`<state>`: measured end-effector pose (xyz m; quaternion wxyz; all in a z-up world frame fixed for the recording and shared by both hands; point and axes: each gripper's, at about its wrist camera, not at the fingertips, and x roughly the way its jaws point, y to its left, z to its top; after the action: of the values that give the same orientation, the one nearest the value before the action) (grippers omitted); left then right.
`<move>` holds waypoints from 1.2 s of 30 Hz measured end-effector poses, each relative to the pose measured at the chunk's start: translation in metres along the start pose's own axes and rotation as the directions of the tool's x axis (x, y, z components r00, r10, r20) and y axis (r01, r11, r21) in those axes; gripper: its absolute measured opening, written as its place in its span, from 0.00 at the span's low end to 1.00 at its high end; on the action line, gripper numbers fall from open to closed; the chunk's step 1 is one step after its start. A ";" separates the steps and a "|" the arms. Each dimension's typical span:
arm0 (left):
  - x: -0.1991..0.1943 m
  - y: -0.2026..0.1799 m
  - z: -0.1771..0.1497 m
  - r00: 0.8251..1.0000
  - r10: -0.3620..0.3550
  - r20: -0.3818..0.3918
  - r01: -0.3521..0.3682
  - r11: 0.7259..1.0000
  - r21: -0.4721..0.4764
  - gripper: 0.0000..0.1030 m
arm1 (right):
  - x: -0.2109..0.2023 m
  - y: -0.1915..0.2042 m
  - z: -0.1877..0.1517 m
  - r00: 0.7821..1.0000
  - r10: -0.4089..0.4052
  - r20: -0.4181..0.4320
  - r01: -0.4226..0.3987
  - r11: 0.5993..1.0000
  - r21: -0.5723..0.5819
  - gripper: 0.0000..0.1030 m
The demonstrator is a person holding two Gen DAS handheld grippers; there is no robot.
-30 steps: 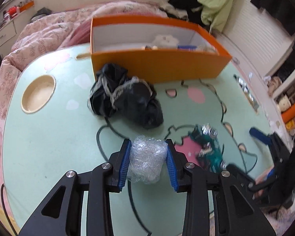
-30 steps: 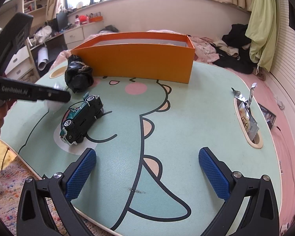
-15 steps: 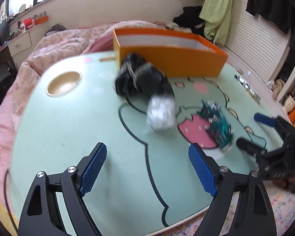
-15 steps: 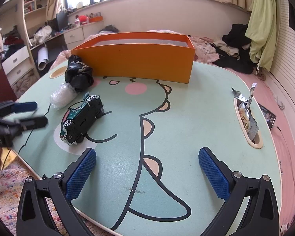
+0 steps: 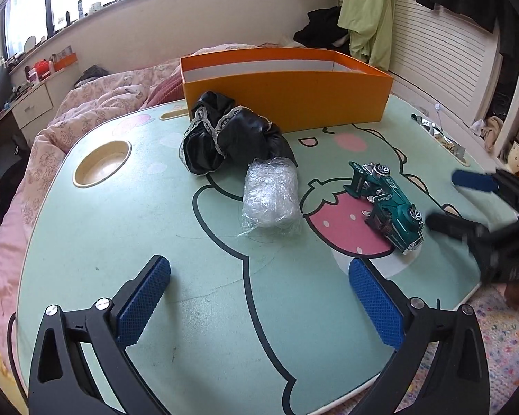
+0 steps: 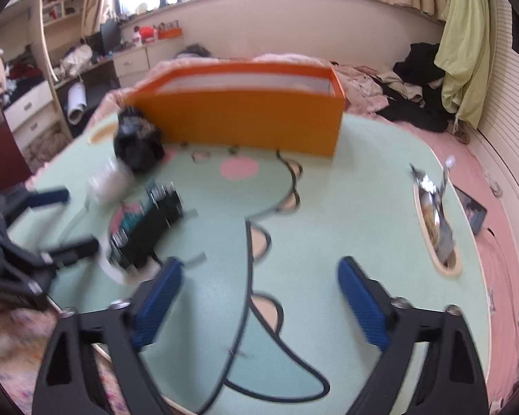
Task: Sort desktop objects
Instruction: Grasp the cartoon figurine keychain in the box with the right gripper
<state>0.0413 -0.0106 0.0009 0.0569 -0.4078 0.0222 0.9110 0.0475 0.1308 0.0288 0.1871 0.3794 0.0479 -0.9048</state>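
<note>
Mint cartoon-printed table (image 5: 128,228), tall orange cardboard box (image 5: 287,100) at its far side, crumpled black lace-trimmed cloth (image 5: 228,135) against it, clear plastic-wrapped bundle (image 5: 271,195) just beside, green toy car (image 5: 387,200) nearby, left gripper (image 5: 259,297) opening, empty, right gripper (image 6: 259,306) closing, empty.

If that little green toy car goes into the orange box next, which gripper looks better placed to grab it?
Probably the right gripper: its fingers are closing, still empty, right beside the toy car. The left gripper is opening, empty and farther back, facing the plastic-wrapped bundle.
</note>
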 end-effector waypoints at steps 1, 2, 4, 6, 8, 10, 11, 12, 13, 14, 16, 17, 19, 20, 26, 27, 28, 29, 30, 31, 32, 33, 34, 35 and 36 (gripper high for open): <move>0.001 -0.001 0.001 1.000 0.000 0.001 0.000 1.000 0.001 1.00 | -0.005 0.002 0.016 0.999 0.035 0.017 -0.035 0.999 0.001 0.82; 0.001 -0.003 0.002 1.000 0.001 0.002 -0.001 1.000 0.001 1.00 | -0.010 0.004 0.034 0.997 0.064 0.039 -0.064 0.998 0.005 0.82; 0.001 -0.003 0.002 1.000 0.001 0.002 -0.001 1.000 0.001 1.00 | -0.012 0.008 0.078 0.990 0.130 0.054 -0.131 0.991 0.028 0.82; 0.001 -0.003 0.002 1.000 0.001 0.002 -0.002 1.000 0.001 1.00 | 0.005 0.010 0.119 0.978 0.206 0.014 -0.207 0.975 0.082 0.79; 0.001 -0.003 0.002 1.000 0.001 0.003 -0.001 1.000 0.001 1.00 | 0.041 0.013 0.154 0.966 0.247 -0.082 -0.234 0.962 0.144 0.71; 0.001 -0.004 0.002 1.000 0.001 0.003 -0.001 1.000 0.002 1.00 | 0.077 0.019 0.172 0.946 0.271 -0.180 -0.239 0.954 0.181 0.59; 0.001 -0.004 0.002 1.000 0.001 0.004 -0.001 1.000 0.002 1.00 | 0.093 0.022 0.178 0.937 0.274 -0.217 -0.236 0.954 0.185 0.58; 0.001 -0.004 0.002 1.000 0.000 0.005 0.000 1.000 0.002 1.00 | 0.110 0.025 0.182 0.933 0.255 -0.255 -0.213 0.960 0.182 0.58; 0.001 -0.004 0.003 1.000 0.000 0.006 0.000 1.000 0.002 1.00 | 0.123 0.026 0.184 0.930 0.230 -0.288 -0.182 0.966 0.182 0.58; 0.001 -0.004 0.003 1.000 -0.001 0.007 0.001 1.000 0.003 1.00 | 0.136 0.026 0.184 0.924 0.206 -0.324 -0.149 0.970 0.190 0.57; 0.001 -0.005 0.003 1.000 -0.002 0.007 0.002 1.000 0.003 1.00 | 0.152 0.025 0.183 0.914 0.196 -0.355 -0.127 0.970 0.207 0.54; 0.001 -0.005 0.004 1.000 -0.002 0.008 0.002 1.000 0.004 1.00 | 0.155 0.027 0.185 0.916 0.179 -0.360 -0.114 0.974 0.195 0.54; 0.001 -0.005 0.004 1.000 -0.003 0.009 0.003 1.000 0.004 1.00 | 0.164 0.034 0.186 0.908 0.129 -0.399 -0.079 0.987 0.140 0.54; 0.001 -0.006 0.004 1.000 -0.003 0.009 0.003 1.000 0.005 1.00 | 0.172 0.040 0.184 0.890 0.117 -0.442 -0.076 0.991 0.108 0.54; 0.001 -0.005 0.005 1.000 -0.004 0.009 0.004 1.000 0.003 1.00 | 0.186 0.024 0.181 0.859 0.216 -0.465 -0.122 0.967 0.223 0.42; 0.002 -0.006 0.005 1.000 -0.004 0.010 0.004 1.000 0.004 1.00 | 0.185 0.024 0.180 0.862 0.214 -0.460 -0.123 0.968 0.221 0.42; 0.002 -0.006 0.005 1.000 -0.005 0.010 0.005 1.000 0.004 1.00 | 0.184 0.024 0.180 0.866 0.211 -0.453 -0.121 0.968 0.219 0.42; 0.002 -0.006 0.005 1.000 -0.005 0.010 0.005 1.000 0.003 1.00 | 0.182 0.024 0.178 0.873 0.212 -0.439 -0.121 0.966 0.226 0.41; 0.002 -0.006 0.005 1.000 -0.005 0.010 0.005 1.000 0.004 1.00 | 0.180 0.022 0.177 0.880 0.220 -0.421 -0.127 0.963 0.239 0.41; 0.002 -0.006 0.005 1.000 -0.005 0.011 0.005 1.000 0.005 1.00 | 0.177 0.020 0.177 0.888 0.239 -0.392 -0.143 0.955 0.258 0.41; 0.002 -0.007 0.005 1.000 -0.005 0.011 0.005 1.000 0.005 1.00 | 0.173 0.018 0.180 0.897 0.260 -0.357 -0.163 0.946 0.278 0.41; 0.002 -0.006 0.005 1.000 -0.005 0.012 0.005 1.000 0.005 1.00 | 0.166 0.015 0.183 0.907 0.278 -0.316 -0.184 0.937 0.297 0.41; 0.002 -0.006 0.005 1.000 -0.006 0.012 0.006 1.000 0.004 1.00 | 0.155 0.011 0.185 0.918 0.296 -0.263 -0.209 0.926 0.314 0.41; 0.002 -0.007 0.005 1.000 -0.006 0.012 0.006 1.000 0.004 1.00 | 0.143 0.007 0.188 0.927 0.310 -0.213 -0.232 0.917 0.324 0.41; 0.002 -0.007 0.005 1.000 -0.005 0.012 0.005 1.000 0.004 1.00 | 0.125 0.003 0.191 0.933 0.324 -0.155 -0.261 0.909 0.326 0.41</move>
<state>0.0369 -0.0034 0.0032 0.0604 -0.4022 0.0227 0.9133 -0.1594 0.0464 0.0755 0.2553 0.4976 -0.1287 -0.8189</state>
